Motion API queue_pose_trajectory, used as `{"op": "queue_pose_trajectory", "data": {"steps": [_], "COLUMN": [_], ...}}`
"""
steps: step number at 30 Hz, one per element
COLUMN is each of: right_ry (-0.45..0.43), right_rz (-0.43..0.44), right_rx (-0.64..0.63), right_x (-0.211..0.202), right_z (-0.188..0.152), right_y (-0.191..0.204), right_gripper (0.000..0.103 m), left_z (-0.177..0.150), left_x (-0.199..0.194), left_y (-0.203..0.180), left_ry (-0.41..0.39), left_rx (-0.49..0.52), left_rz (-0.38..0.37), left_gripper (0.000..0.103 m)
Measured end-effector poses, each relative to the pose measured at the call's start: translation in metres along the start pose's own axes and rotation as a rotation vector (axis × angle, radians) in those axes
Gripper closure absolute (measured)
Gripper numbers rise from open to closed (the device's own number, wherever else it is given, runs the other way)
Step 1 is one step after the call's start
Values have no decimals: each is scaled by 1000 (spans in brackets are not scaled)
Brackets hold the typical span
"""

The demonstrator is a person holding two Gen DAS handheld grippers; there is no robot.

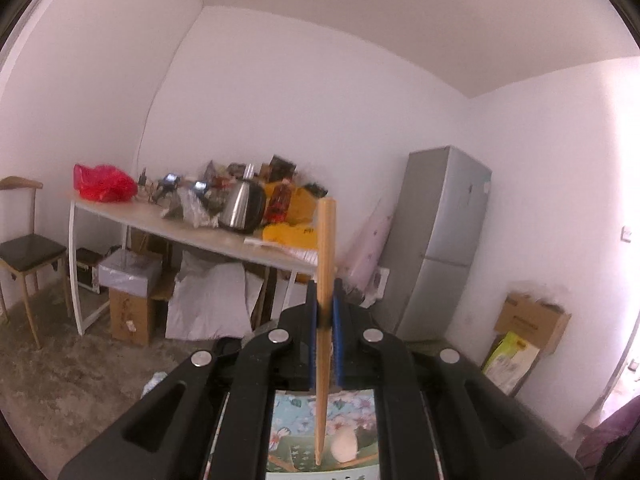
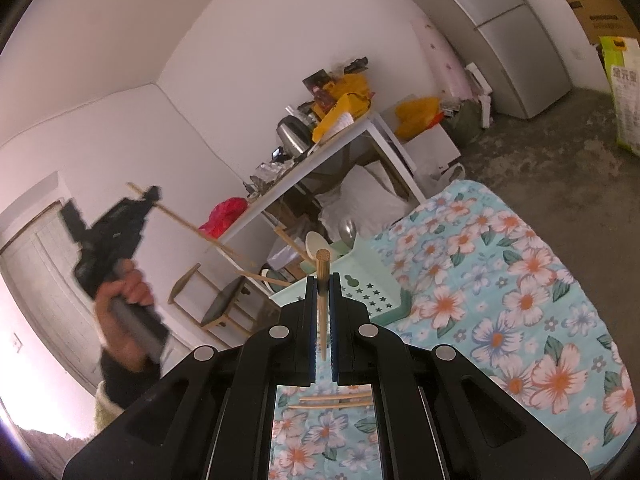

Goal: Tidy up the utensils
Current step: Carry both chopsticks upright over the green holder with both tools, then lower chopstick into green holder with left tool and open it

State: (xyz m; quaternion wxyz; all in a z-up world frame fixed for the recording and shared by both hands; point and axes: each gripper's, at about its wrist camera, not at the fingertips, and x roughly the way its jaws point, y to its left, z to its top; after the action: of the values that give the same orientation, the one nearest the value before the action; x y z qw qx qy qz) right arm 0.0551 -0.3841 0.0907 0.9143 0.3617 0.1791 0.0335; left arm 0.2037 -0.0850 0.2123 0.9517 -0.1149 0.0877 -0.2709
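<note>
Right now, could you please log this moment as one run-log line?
left tool: shut on chopstick | right tool: shut on chopstick | green utensil holder: on floral cloth

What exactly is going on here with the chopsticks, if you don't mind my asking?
A person is sorting utensils with two handheld grippers. The left gripper is shut on one chopstick, raised in the air. The right gripper holds another chopstick near the green utensil holder on the floral cloth. Two more chopsticks lie on the cloth.

Left wrist view faces level across room, right wrist view tilts down over floral cloth (image 2: pixel 500 280), both share cluttered table (image 1: pixel 132 216).
</note>
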Motion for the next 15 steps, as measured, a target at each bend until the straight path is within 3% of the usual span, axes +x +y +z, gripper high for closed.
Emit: {"op": "queue_pose_trajectory", "data": {"steps": [15], "right_ry": [9], "right_rz": [-14], "right_rx": [20], "right_x": [3], "right_z": [2], "right_y": [-12], "right_gripper": [99], "left_z": [-68], "left_x": [76], "left_y": [-6], "left_ry": [149], "left_rx": [46], "left_rz": [26], "left_gripper": [97]}}
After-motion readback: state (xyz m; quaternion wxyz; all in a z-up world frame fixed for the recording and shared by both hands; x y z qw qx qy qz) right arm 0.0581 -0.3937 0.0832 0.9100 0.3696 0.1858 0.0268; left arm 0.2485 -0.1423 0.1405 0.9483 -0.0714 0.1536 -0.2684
